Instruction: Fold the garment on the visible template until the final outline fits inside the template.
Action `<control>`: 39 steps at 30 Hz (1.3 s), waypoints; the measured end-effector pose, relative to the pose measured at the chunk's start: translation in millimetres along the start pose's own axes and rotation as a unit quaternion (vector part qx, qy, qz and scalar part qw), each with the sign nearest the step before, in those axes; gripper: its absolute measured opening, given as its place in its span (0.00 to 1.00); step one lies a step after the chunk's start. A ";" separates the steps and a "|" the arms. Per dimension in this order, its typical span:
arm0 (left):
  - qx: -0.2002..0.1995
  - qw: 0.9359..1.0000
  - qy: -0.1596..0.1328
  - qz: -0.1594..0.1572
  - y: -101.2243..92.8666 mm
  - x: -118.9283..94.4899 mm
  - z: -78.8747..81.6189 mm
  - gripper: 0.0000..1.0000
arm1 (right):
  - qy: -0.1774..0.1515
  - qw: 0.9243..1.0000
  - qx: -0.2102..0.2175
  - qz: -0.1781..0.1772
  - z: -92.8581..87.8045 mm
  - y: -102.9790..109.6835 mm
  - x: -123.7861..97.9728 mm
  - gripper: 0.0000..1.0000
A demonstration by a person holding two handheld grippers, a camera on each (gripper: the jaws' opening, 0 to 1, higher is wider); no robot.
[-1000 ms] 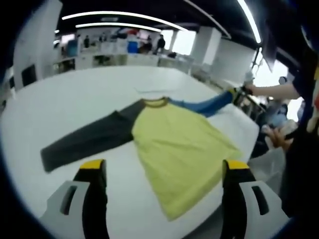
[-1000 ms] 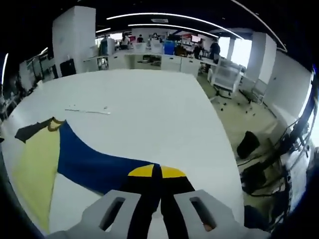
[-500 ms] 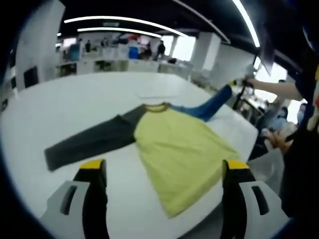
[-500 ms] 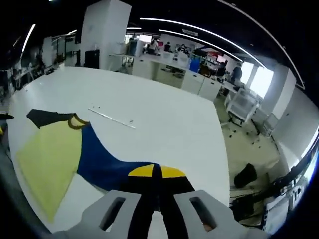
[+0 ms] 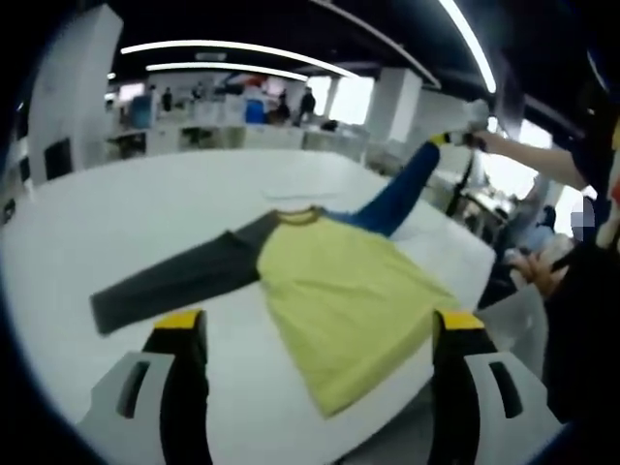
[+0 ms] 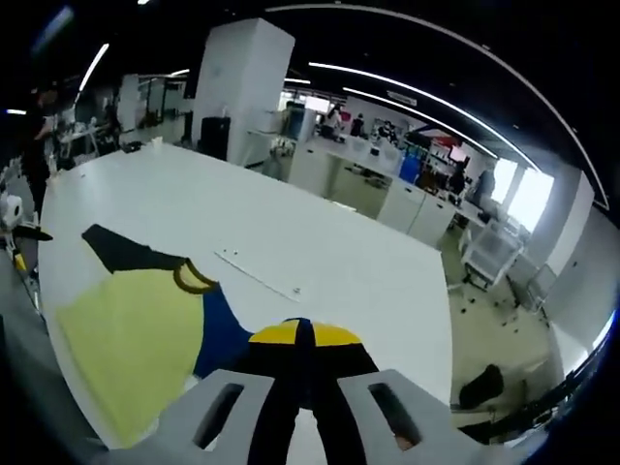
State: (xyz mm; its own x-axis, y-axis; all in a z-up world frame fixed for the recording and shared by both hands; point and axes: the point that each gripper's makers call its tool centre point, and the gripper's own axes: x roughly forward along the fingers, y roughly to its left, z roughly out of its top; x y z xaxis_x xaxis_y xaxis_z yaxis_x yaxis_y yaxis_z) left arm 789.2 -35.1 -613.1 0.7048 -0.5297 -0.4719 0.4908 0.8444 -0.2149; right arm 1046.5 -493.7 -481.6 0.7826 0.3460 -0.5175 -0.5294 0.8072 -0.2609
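The blue sleeve's (image 6: pixel 225 334) cuff is hidden between the right claw's (image 6: pixel 296 334) jaws.

L claw (image 5: pixel 315 334) jaws wide apart; R claw (image 6: pixel 297 334) jaws clamped, raised.

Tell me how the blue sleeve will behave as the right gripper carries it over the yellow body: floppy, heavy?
Likely floppy: the blue sleeve hangs in a slack line from the right gripper, shut on its cuff, to the yellow body. Probably light: the body lies flat on the white table. It may fold unevenly.
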 end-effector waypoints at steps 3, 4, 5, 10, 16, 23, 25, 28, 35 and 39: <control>0.001 1.000 -0.001 -0.002 -1.7 -3.8 -0.9 0.92 | -0.007 1.000 -0.008 0.012 15.3 7.8 -2.4 0.03; 0.002 1.000 -0.002 -0.003 -2.2 -5.5 -0.9 0.92 | -0.007 1.000 -0.016 0.015 20.5 13.9 -1.3 0.03; 0.002 1.000 -0.003 -0.003 -2.7 -6.8 -0.7 0.92 | -0.006 1.000 -0.019 0.017 23.5 17.7 -0.5 0.03; 0.003 1.000 -0.007 -0.002 -3.2 -13.0 0.3 0.92 | -0.013 0.999 -0.023 0.039 42.5 45.7 7.8 0.03; 0.002 1.000 -0.012 -0.003 -3.2 -19.1 -0.7 0.92 | -0.020 0.997 -0.024 0.076 64.0 87.6 23.1 0.03; -0.003 1.000 -0.013 0.000 1.5 -25.9 -6.3 0.92 | -0.021 0.992 -0.040 0.117 84.0 137.4 38.6 0.03; -0.005 1.000 -0.015 0.002 5.4 -27.9 -8.2 0.92 | -0.020 0.990 -0.043 0.129 88.5 153.3 44.3 0.03; -0.007 1.000 -0.015 0.005 10.3 -30.9 -11.3 0.92 | -0.017 0.989 -0.046 0.139 90.9 168.6 51.6 0.03; -0.015 1.000 -0.017 0.013 17.8 -36.5 -16.2 0.92 | -0.012 0.987 -0.042 0.156 93.5 193.4 65.2 0.03; -0.018 1.000 -0.016 0.014 18.9 -37.4 -18.8 0.92 | -0.005 0.986 -0.033 0.163 92.8 201.9 73.7 0.03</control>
State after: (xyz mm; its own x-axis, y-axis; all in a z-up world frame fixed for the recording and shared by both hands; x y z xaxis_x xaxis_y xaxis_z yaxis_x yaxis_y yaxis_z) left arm 762.5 2.1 -615.5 0.7343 -0.5069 -0.4516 0.4521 0.8613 -0.2318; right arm 1027.7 -260.8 -496.8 0.5709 0.5859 -0.5752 -0.7725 0.6205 -0.1346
